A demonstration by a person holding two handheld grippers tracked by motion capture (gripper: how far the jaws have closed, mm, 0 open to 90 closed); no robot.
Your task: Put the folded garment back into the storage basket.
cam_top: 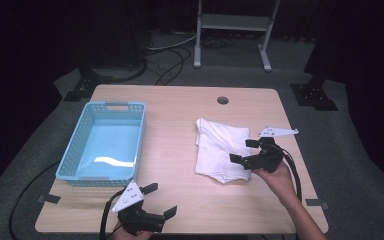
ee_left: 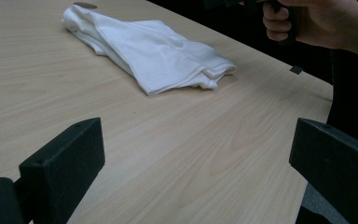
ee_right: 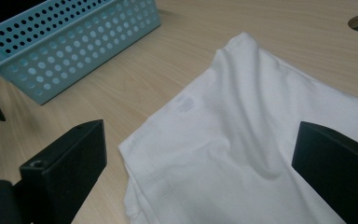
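- Basket: pale blue perforated plastic, rectangular, at 9 o'clock on the table.
- Left gripper: at 6 o'clock, jaws wide apart, holding nothing.
- Cloth: white, soft, folded, right of centre.
- Right gripper: jaws spread over the cloth's edge, gripping nothing.
- Table: light wood-grain; dark room behind.

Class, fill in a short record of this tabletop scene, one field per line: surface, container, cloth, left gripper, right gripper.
surface: light wooden table with a round hole near its far edge
container: blue perforated basket, empty, on the table's left half
cloth: white folded garment, lying flat right of the basket
left gripper: left gripper at the near edge, jaws open, holding nothing
right gripper: right gripper over the garment's right edge, jaws open, nothing gripped
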